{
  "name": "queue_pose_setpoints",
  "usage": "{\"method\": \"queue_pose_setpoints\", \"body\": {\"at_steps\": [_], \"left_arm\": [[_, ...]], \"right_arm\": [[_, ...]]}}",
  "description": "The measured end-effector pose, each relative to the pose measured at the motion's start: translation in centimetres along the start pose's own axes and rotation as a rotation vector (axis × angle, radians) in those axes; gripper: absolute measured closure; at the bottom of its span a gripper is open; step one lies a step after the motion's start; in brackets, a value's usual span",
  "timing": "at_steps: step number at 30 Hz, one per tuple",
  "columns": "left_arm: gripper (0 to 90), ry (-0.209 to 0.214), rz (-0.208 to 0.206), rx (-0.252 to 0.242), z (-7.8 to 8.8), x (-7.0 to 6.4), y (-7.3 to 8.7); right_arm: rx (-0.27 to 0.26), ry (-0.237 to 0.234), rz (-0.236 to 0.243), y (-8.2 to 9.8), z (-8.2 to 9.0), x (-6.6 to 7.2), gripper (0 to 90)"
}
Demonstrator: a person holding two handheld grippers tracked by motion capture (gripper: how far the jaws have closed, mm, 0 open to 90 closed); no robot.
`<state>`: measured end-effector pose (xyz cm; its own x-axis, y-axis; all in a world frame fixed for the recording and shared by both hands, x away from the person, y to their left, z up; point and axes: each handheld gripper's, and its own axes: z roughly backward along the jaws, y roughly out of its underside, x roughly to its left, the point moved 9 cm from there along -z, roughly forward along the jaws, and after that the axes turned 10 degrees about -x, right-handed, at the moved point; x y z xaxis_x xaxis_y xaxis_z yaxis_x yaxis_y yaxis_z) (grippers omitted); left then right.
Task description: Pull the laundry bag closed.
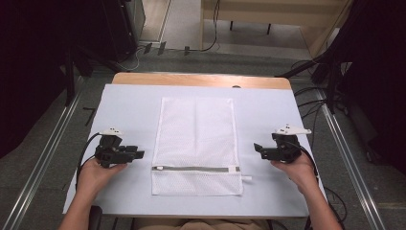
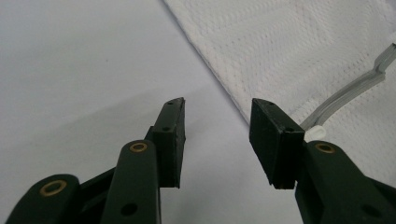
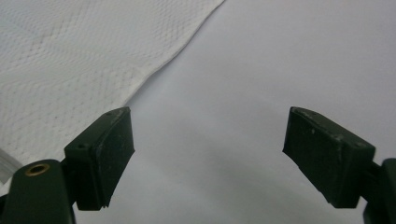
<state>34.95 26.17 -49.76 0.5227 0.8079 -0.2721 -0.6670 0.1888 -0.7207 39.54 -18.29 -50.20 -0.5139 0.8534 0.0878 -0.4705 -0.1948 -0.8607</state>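
White sheeting covers the bench (image 1: 124, 110), with a white mesh laundry bag (image 1: 196, 139) flat at its middle. Just beside the bag's edges, the left tool (image 1: 139, 154) and right tool (image 1: 257, 149) face inward, jaws parted, holding nothing. Its grey zipper band (image 1: 191, 168) lies between them.

A pale sheet (image 1: 124, 110) is spread over the desk (image 1: 201, 79), whose wooden far edge is left uncovered. Grey floor (image 1: 38, 143) is seen around it, with metal rails (image 1: 48, 148) at both sides, black cables (image 1: 311, 108) at the right and dark curtains (image 1: 28, 62) beyond
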Motion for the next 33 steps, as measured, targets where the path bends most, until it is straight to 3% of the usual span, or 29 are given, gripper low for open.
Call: {"method": "queue_pose_setpoints", "body": {"at_steps": [4,8,13,14,15,17,22,27,33], "left_arm": [[52.2,-0.008,0.002,0.024,0.1,0.1,-0.1],[48.1,-0.015,0.003,0.019,0.2,0.1,-0.2],[47.5,-0.014,0.015,0.016,0.2,0.1,-0.2],[48.3,-0.007,0.042,0.015,0.2,0.1,-0.3],[50.4,-0.007,0.042,0.015,0.2,0.1,-0.3],[50.3,0.013,0.092,0.016,0.2,-0.1,-0.4],[48.0,0.000,0.066,0.019,0.1,0.0,-0.3],[45.1,0.002,0.039,0.016,0.3,0.0,-0.4],[44.4,-0.004,0.039,0.010,0.2,0.1,-0.5]], "right_arm": [[0.012,-0.004,0.010,0.0,0.1,0.3,17.9],[0.038,-0.023,0.015,0.3,-0.1,1.0,18.4],[0.037,-0.038,0.020,0.3,-0.1,1.4,27.5],[0.036,-0.062,0.017,0.2,0.0,1.6,35.1],[0.036,-0.062,0.017,0.2,0.0,1.6,35.1],[0.032,-0.079,0.017,0.1,0.1,2.0,39.2],[0.027,-0.096,0.015,0.0,0.2,2.3,45.3],[0.057,-0.109,0.004,0.3,0.0,2.5,47.4],[0.048,-0.107,-0.001,0.4,0.0,2.2,47.1]]}}
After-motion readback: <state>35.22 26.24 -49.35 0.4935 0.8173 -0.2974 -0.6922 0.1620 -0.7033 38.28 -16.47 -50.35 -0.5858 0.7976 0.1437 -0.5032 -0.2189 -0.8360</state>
